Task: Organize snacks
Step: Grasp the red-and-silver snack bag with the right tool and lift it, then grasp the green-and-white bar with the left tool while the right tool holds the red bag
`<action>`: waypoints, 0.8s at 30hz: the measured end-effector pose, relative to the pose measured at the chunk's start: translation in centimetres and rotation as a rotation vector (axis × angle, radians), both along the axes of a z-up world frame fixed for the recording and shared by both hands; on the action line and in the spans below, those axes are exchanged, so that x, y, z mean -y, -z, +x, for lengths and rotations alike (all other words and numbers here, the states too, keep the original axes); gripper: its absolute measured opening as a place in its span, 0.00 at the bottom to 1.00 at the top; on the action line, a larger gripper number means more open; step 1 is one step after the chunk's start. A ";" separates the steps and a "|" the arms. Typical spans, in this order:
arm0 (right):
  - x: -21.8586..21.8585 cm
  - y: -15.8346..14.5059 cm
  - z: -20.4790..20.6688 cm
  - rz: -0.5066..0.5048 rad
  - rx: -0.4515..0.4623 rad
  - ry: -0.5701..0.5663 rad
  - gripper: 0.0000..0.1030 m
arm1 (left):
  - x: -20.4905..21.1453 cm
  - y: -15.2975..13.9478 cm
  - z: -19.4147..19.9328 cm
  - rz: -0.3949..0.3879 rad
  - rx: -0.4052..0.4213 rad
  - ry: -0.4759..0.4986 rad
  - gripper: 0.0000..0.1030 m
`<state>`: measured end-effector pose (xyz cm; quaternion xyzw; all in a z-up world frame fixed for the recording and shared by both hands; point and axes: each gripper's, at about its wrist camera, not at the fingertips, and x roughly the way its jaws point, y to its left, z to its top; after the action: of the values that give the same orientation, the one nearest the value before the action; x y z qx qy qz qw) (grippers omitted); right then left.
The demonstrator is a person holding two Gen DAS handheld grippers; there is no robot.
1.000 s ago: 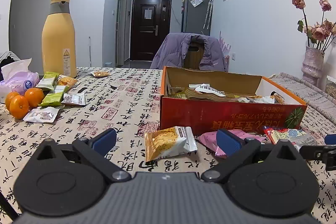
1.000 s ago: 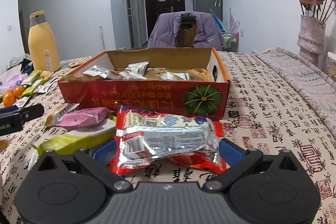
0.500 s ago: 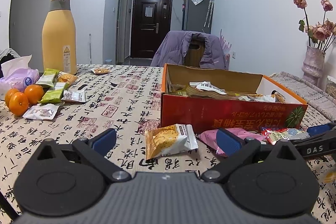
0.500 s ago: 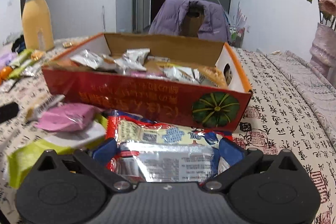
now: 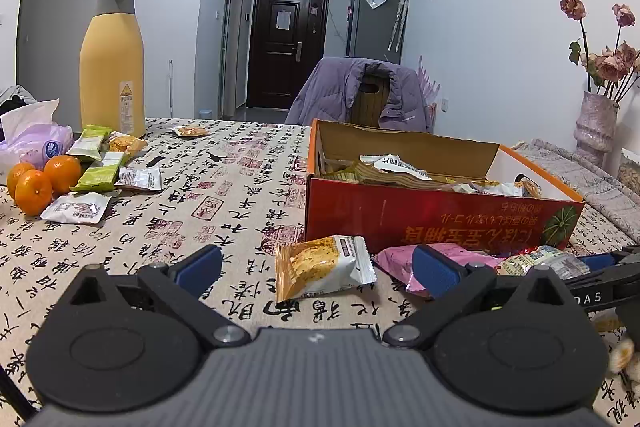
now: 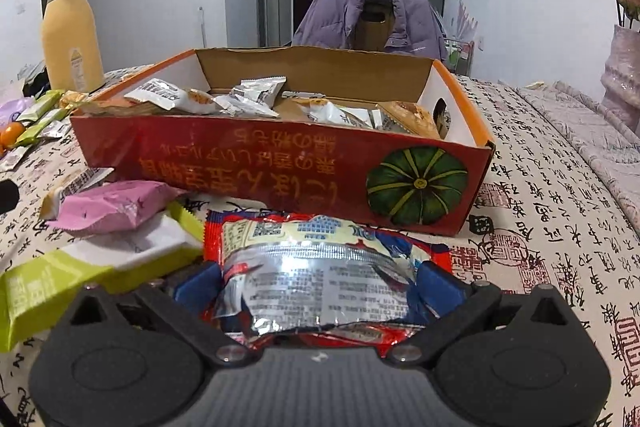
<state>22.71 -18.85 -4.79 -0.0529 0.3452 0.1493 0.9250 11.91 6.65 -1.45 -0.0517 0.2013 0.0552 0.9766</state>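
Observation:
An open red-orange cardboard box (image 5: 440,223) (image 6: 240,155) on the patterned tablecloth holds several snack packets. In front of it lies a red and silver snack packet (image 6: 320,259) (image 5: 540,261). It sits between the fingers of my right gripper (image 6: 320,285) and touches both blue pads, with the jaws spread wide. Left of it lie a pink packet (image 6: 112,205) (image 5: 396,259) and a green and white packet (image 6: 80,267). My left gripper (image 5: 316,267) is open just above the table. An orange and white cracker packet (image 5: 324,267) lies ahead between its fingers, untouched.
At the far left are a tall yellow bottle (image 5: 112,67), three oranges (image 5: 44,179), a tissue pack (image 5: 36,139) and several loose packets (image 5: 100,163). A flower vase (image 5: 596,127) stands at the right. A chair with a purple jacket (image 5: 360,95) is behind the box.
My right gripper has moved forward toward the box, so the red packet now lies deep between its fingers and looks more crumpled. The left gripper has hardly moved.

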 end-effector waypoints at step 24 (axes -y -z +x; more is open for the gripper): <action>1.7 -2.3 -5.1 0.063 0.135 0.025 0.86 | -0.2 0.2 0.1 -0.018 -0.015 -0.004 1.00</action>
<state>17.59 -20.51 -2.53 -0.0296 0.2776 0.1447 0.9493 12.06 6.85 -1.66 -0.0606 0.2091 0.0556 0.9744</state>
